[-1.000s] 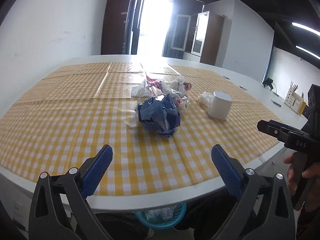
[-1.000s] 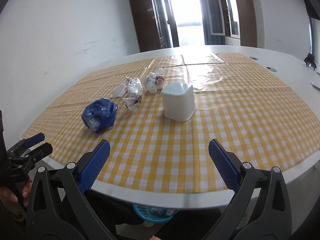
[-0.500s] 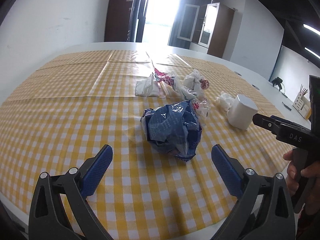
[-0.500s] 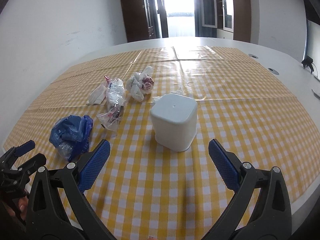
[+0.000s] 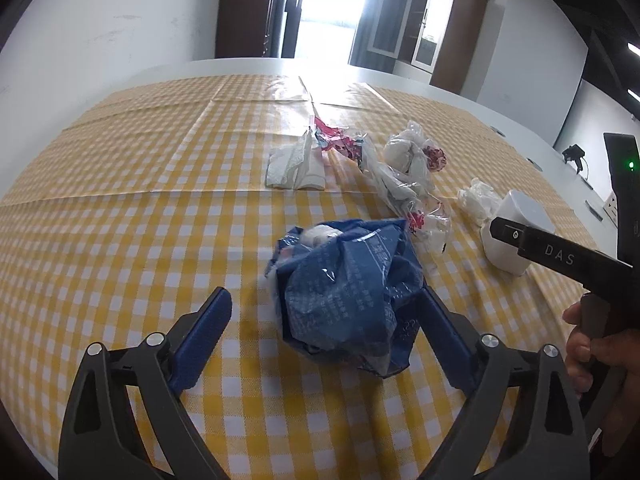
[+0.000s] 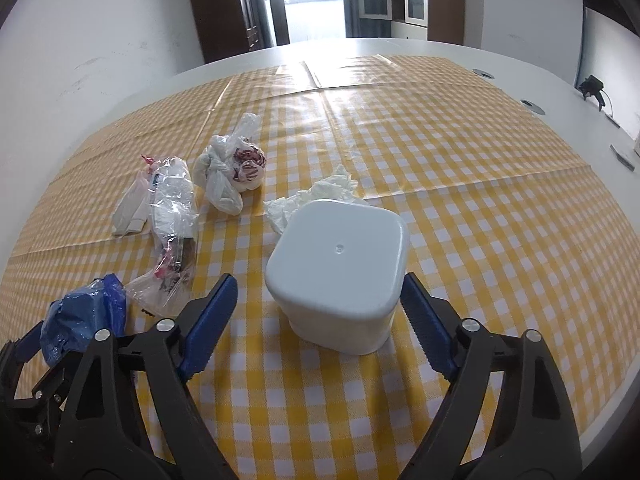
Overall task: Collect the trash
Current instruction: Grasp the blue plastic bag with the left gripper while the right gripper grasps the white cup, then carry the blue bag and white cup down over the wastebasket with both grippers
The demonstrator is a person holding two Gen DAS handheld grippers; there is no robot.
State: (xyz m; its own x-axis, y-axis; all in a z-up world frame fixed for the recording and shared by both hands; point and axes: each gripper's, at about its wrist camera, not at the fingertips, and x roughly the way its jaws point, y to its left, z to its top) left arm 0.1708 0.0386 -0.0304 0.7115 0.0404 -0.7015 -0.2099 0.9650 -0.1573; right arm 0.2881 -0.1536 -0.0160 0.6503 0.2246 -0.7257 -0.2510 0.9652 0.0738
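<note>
A crumpled blue plastic bag (image 5: 344,292) lies on the yellow checked tablecloth (image 5: 120,208). My left gripper (image 5: 324,336) is open with its blue fingers either side of the bag; the right finger touches it. A white upturned tub (image 6: 338,268) stands between the open fingers of my right gripper (image 6: 316,316), close to both pads. Behind lie a clear wrapper (image 6: 172,216), a knotted white bag (image 6: 230,170), a crumpled tissue (image 6: 316,196) and a white packet (image 5: 294,166). The blue bag also shows in the right wrist view (image 6: 80,316).
The white table's edge (image 6: 600,380) runs close on the right. My right gripper's body and the hand holding it (image 5: 592,344) sit at the right of the left wrist view. Cabinets and a bright doorway (image 5: 332,12) stand beyond the table.
Both grippers moved forward and down over the table. The left now brackets the blue bag and the right brackets the white tub. Both stayed open.
</note>
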